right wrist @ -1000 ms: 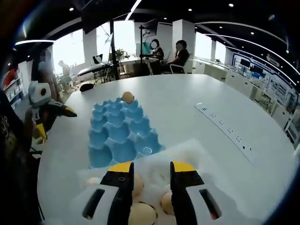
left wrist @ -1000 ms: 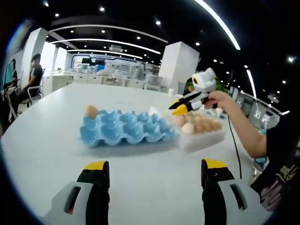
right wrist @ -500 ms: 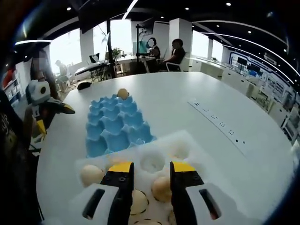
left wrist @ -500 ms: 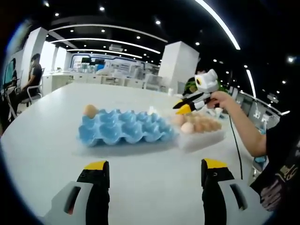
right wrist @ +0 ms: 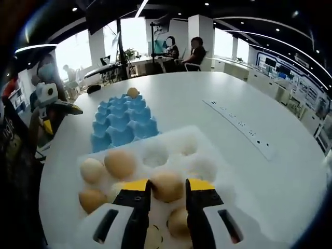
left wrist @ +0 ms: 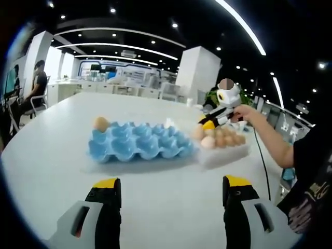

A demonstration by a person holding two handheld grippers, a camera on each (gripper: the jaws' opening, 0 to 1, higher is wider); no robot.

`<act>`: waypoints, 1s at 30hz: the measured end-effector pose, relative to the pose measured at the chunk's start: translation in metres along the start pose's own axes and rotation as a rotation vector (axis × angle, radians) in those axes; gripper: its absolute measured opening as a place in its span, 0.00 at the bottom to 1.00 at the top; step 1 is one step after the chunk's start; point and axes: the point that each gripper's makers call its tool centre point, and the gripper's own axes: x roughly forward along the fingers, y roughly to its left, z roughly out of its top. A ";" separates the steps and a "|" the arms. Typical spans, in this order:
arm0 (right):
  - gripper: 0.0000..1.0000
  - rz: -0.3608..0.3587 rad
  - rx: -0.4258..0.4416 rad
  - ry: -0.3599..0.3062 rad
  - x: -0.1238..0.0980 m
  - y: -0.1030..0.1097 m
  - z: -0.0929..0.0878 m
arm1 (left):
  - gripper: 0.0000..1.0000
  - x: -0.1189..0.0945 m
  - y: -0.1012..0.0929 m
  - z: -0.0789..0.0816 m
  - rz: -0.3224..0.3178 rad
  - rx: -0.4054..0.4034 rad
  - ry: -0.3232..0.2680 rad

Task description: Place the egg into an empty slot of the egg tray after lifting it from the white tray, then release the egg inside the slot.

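Note:
My right gripper [right wrist: 167,187] is down in the white tray [right wrist: 215,151], its jaws closed against both sides of a brown egg [right wrist: 167,181] that still sits low among several other eggs. In the left gripper view that gripper [left wrist: 207,123], held by a hand, hovers over the white tray [left wrist: 228,152]. The blue egg tray [right wrist: 120,122] lies just beyond, with one egg [right wrist: 133,92] in its far corner slot and the other slots bare. My left gripper [left wrist: 171,188] stays wide open over bare table, short of the blue egg tray [left wrist: 139,141] and its single egg [left wrist: 101,123].
A white power strip [right wrist: 241,129] lies on the round white table [right wrist: 187,98] to the right of the trays. People sit at desks [right wrist: 181,49] far behind, and another person sits by a counter [left wrist: 36,83]. The holder's arm [left wrist: 270,145] reaches in from the right.
My right gripper has dropped back and down from the blue tray's edge onto the white tray, and its jaws have narrowed onto a brown egg. The left gripper has stayed still.

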 end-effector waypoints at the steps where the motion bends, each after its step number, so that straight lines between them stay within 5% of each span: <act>1: 0.28 0.003 -0.006 0.000 0.001 0.000 0.000 | 0.82 0.000 0.002 -0.001 0.001 -0.001 0.004; 30: 0.26 -0.018 0.015 0.012 0.007 0.002 0.004 | 0.81 0.005 -0.003 -0.007 -0.020 -0.021 0.003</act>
